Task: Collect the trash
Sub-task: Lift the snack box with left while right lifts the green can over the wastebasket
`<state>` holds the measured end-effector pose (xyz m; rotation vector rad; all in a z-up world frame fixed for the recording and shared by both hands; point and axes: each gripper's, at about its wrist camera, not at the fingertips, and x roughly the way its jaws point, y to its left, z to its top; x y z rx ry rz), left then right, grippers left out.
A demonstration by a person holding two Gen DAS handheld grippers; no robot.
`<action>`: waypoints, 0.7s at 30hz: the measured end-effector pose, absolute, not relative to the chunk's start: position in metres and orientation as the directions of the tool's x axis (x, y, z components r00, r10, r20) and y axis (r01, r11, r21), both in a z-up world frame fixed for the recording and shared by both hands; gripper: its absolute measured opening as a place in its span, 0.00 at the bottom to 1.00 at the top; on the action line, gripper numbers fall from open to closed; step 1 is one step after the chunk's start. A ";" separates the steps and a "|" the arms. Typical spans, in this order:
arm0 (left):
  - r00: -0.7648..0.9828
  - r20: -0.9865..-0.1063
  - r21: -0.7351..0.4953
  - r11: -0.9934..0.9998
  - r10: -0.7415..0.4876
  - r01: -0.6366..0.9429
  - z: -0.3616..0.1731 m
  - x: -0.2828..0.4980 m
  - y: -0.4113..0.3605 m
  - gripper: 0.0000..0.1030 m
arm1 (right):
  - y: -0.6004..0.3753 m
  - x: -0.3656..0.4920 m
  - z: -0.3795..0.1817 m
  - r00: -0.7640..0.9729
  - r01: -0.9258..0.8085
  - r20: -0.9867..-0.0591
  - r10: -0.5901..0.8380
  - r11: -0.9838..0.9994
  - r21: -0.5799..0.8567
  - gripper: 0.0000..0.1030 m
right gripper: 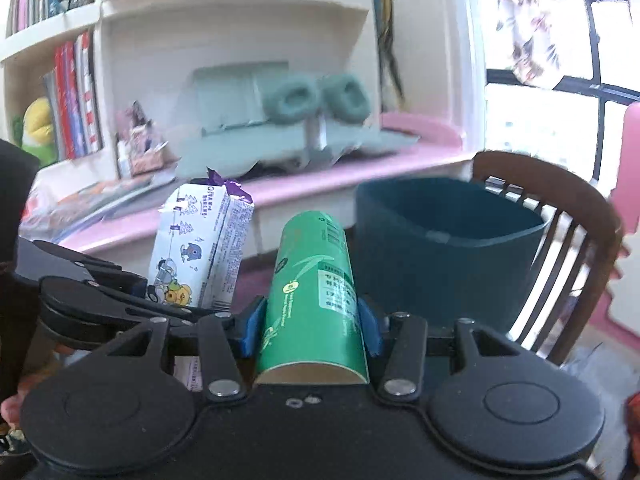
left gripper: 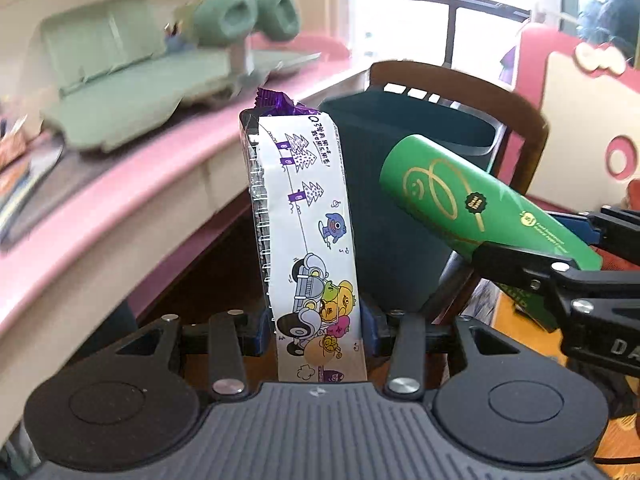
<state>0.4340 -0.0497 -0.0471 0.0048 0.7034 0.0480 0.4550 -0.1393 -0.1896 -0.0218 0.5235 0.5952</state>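
Note:
My left gripper (left gripper: 318, 330) is shut on a white snack wrapper (left gripper: 308, 236) with cartoon prints and a purple crimped top, held upright. It also shows in the right wrist view (right gripper: 200, 248). My right gripper (right gripper: 312, 330) is shut on a green cardboard tube (right gripper: 312, 292), which also shows in the left wrist view (left gripper: 480, 204), with the right gripper (left gripper: 568, 248) at the right edge. A dark teal trash bin (right gripper: 440, 248) stands just ahead of both held items and a little below them; it also shows in the left wrist view (left gripper: 400, 184).
A pink-edged desk (left gripper: 132, 200) runs along the left, carrying a green tray (left gripper: 132, 92) and a stand with two green rings (right gripper: 320, 96). A brown wooden chair (right gripper: 568, 216) stands behind the bin. Bookshelves (right gripper: 72, 92) fill the back left.

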 end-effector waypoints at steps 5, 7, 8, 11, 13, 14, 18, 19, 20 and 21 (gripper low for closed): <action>0.779 -0.626 -0.009 1.000 0.011 -0.021 -0.017 0.463 -0.068 0.41 | -0.166 0.479 -0.169 0.757 -0.483 -0.449 0.474 0.870 0.104 0.47; 0.787 -0.617 -0.001 1.000 0.015 -0.020 -0.006 0.479 -0.076 0.41 | -0.177 0.490 -0.165 0.776 -0.452 -0.443 0.448 0.886 0.104 0.47; 0.792 -0.611 0.002 1.000 0.017 -0.019 0.000 0.488 -0.080 0.41 | -0.180 0.498 -0.162 0.784 -0.440 -0.443 0.435 0.893 0.098 0.47; 0.806 -0.591 0.018 1.000 0.020 -0.011 0.018 0.509 -0.092 0.41 | -0.186 0.519 -0.160 0.791 -0.421 -0.453 0.411 0.903 0.084 0.47; 0.814 -0.581 0.021 1.000 0.019 -0.009 0.029 0.525 -0.099 0.41 | -0.186 0.532 -0.159 0.800 -0.412 -0.457 0.389 0.910 0.054 0.47; 0.817 -0.577 0.016 1.000 0.017 -0.009 0.034 0.533 -0.103 0.41 | -0.186 0.538 -0.160 0.801 -0.407 -0.460 0.382 0.912 0.050 0.47; 0.816 -0.578 -0.006 1.000 0.009 -0.016 0.042 0.566 -0.107 0.41 | -0.186 0.562 -0.163 0.811 -0.379 -0.471 0.346 0.925 0.027 0.47; 0.814 -0.581 -0.017 1.000 0.002 -0.014 0.044 0.574 -0.108 0.41 | -0.186 0.569 -0.164 0.812 -0.376 -0.472 0.343 0.926 0.027 0.47; 0.811 -0.585 -0.028 1.000 -0.008 -0.011 0.046 0.581 -0.109 0.41 | -0.188 0.574 -0.164 0.811 -0.377 -0.474 0.343 0.926 0.025 0.47; 0.808 -0.590 -0.037 0.999 -0.013 -0.011 0.047 0.590 -0.111 0.41 | -0.188 0.580 -0.164 0.812 -0.376 -0.476 0.339 0.926 0.018 0.47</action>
